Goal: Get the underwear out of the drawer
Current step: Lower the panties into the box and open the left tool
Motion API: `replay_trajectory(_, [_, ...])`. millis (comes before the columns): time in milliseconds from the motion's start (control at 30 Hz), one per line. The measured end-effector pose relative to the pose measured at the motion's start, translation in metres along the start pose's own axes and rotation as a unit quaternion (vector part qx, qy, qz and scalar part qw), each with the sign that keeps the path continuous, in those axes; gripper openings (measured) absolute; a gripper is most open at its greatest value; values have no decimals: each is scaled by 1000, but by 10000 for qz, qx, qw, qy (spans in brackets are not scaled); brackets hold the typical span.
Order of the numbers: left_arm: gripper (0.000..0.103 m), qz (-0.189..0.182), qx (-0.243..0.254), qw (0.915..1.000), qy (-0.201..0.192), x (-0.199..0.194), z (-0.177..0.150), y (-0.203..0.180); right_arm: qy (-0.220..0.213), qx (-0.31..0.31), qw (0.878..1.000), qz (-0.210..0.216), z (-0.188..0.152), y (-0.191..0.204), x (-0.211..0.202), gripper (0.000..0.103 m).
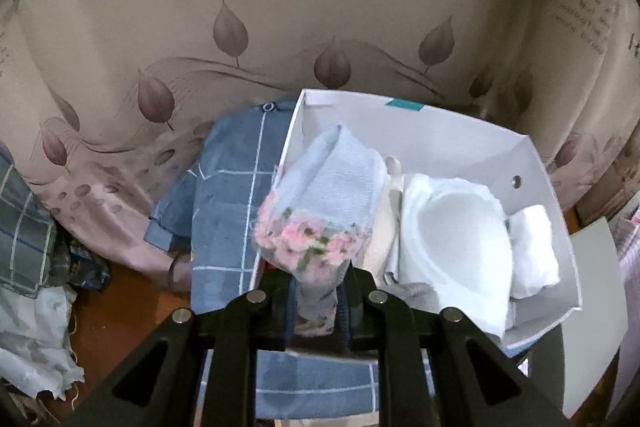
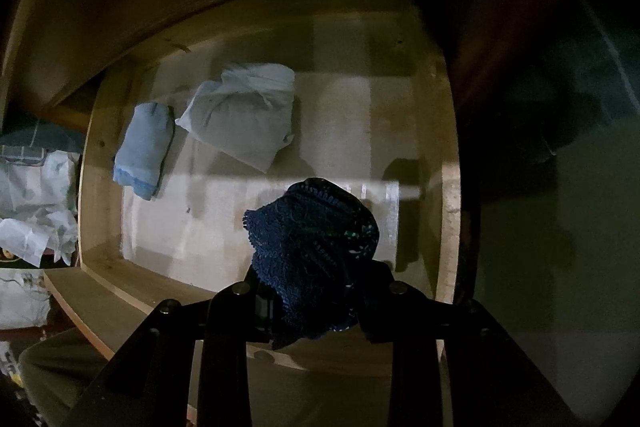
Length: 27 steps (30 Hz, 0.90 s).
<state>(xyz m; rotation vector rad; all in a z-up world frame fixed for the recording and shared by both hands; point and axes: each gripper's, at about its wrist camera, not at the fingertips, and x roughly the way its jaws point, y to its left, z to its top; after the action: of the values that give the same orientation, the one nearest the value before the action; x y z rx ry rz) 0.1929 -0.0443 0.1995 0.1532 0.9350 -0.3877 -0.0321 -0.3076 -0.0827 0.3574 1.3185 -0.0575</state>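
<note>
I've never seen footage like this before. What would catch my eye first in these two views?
In the left view, a pale blue garment with pink flowers is pinched in the left gripper in front of a white box of folded white items. In the right view, a dark blue lacy piece hangs from the right gripper over a dim wooden drawer, where two pale folded pieces lie at its back left.

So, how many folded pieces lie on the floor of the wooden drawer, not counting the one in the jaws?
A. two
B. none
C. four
A: the right wrist view shows only a light blue piece and a pale grey piece lying in the wooden drawer.
</note>
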Motion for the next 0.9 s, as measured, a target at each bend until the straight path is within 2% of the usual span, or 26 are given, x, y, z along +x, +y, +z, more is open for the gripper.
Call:
replay_trajectory(133, [20,133,-31,9999,59,14,-2,-5,75,46,10000,-28,1,-2,3,28])
replay_trajectory(300, [23,203,71,9998,30,12,-4,-10,59,65,10000,-29,1,-2,3,28])
replay_trajectory(367, [32,270,47,9996,31,9,-5,-10,59,64,10000,-39,0,-1,3,28])
replay_trajectory(433, [49,256,-5,9997,-12,5,-6,-9,50,50,10000,-47,0,-1,2,28])
replay_trajectory(600, [54,396,-29,9988,-291,-11,-10,-9,35,44,10000,-75,-1,1,2,28])
replay_trajectory(767, [54,319,-34,9989,-334,-28,-21,-9,44,16,9999,-114,1,2,3,28])
replay_trajectory(900, [54,372,106,9976,-568,-48,-40,-14,-5,-21,9999,-113,2,3,1,28])
